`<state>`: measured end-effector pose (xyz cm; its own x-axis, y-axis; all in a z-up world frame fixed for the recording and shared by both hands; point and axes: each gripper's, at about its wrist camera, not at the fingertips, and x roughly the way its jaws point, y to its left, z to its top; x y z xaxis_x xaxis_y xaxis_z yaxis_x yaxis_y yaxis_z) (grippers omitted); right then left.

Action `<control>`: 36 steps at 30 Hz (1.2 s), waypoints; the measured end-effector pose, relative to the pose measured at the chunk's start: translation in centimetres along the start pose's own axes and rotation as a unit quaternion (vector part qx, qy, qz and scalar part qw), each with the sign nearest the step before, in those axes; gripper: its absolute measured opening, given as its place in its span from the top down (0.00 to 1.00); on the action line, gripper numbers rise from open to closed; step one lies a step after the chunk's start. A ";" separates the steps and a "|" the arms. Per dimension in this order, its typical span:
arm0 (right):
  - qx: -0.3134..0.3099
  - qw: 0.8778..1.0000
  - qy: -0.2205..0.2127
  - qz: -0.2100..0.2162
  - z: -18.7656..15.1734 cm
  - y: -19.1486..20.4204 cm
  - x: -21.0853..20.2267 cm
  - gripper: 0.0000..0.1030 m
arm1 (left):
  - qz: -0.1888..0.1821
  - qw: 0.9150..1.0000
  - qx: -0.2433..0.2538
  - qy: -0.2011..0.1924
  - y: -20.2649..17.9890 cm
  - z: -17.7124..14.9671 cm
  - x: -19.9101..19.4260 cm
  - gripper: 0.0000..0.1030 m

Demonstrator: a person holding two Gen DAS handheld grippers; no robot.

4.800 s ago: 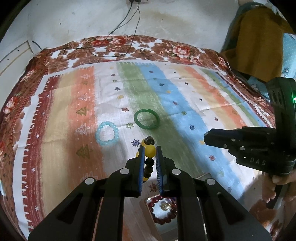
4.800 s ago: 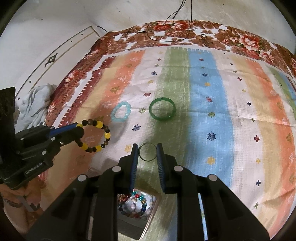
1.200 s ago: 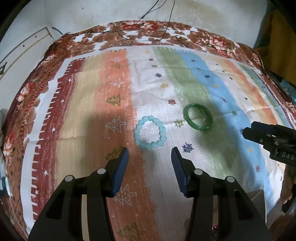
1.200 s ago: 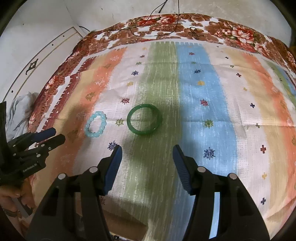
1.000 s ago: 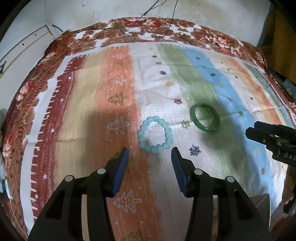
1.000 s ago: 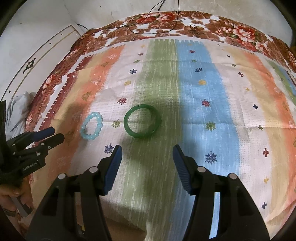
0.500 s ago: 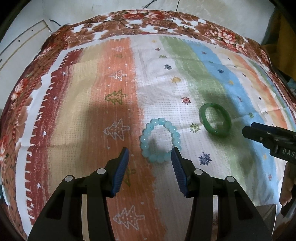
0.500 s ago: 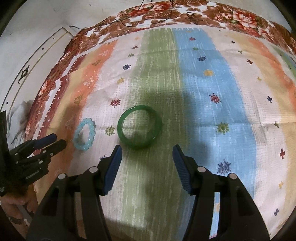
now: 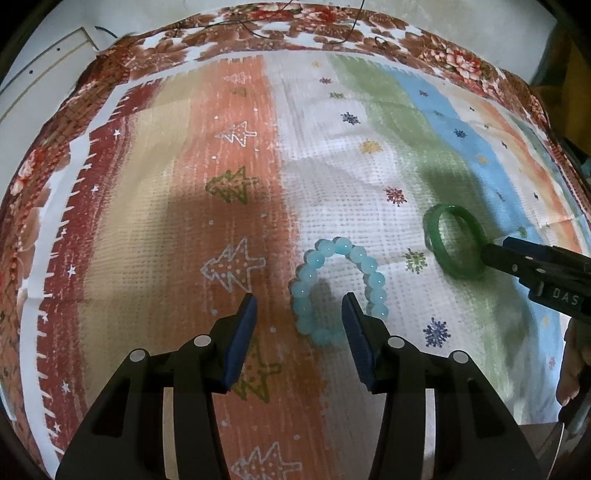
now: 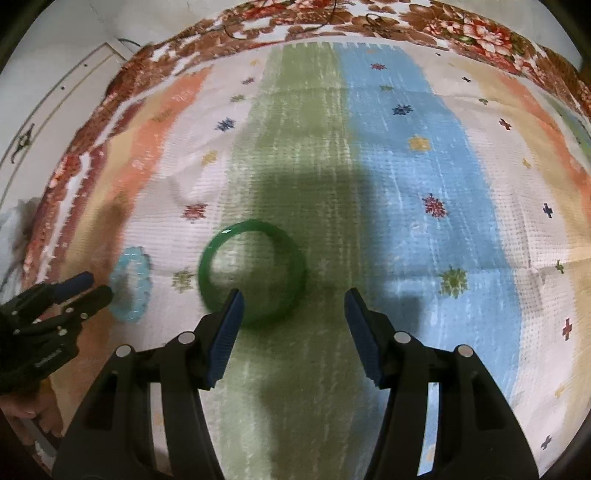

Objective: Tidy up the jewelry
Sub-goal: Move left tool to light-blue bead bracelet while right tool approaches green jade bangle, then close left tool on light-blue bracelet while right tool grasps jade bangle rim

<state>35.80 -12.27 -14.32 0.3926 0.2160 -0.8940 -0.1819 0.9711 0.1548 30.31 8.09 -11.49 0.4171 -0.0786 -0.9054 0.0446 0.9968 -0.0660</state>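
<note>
A light blue bead bracelet [image 9: 338,290] lies flat on the striped cloth [image 9: 236,206]. My left gripper [image 9: 299,304] is open and low over it, with the bracelet's near left beads between the fingertips. A green bangle [image 10: 253,271] lies flat to the right of the beads. My right gripper [image 10: 293,299] is open and close over the bangle's near right side; its left fingertip [image 10: 232,302] overlaps the near rim. The bangle [image 9: 454,245] and the right gripper [image 9: 498,251] also show in the left wrist view; the beads [image 10: 131,284] and left gripper [image 10: 85,286] show in the right wrist view.
The cloth has a brown floral border [image 10: 461,33] with black cables [image 9: 343,26] lying at its far edge. Pale floor [image 10: 48,92] lies beyond the cloth on the left. A corner of a box [image 9: 543,450] shows at the near right.
Both grippers, open and empty, have moved forward and down. The left has closed in on the blue bead bracelet, the right on the green bangle.
</note>
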 end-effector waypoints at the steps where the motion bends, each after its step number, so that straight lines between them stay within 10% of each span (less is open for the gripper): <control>1: 0.002 1.000 0.002 -0.002 0.0 -0.1 0.2 0.44 | -0.001 1.000 0.002 0.001 -0.1 0.1 0.2 0.54; 14: -0.025 0.999 0.021 -0.025 0.4 0.5 1.9 0.40 | 0.019 0.999 0.024 0.010 -0.3 -0.4 1.8 0.62; 18: -0.035 0.998 0.019 -0.044 0.2 0.3 1.9 0.67 | 0.029 0.999 0.031 0.009 -0.2 -0.4 1.9 0.89; 21: -0.034 0.998 0.022 -0.045 0.3 -0.2 1.7 0.88 | 0.023 0.999 0.026 0.009 0.1 -0.4 1.7 0.89; 36: -0.055 0.997 -0.016 -0.045 0.0 0.9 -2.5 0.91 | -0.009 1.000 0.015 -0.016 -1.0 -0.9 -1.7 0.89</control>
<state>34.60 -11.99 -11.94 0.4396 0.1329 -0.8883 -0.2417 0.9700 0.0255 28.76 7.21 -10.24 0.4441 -0.0964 -0.8908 0.0795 0.9945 -0.0680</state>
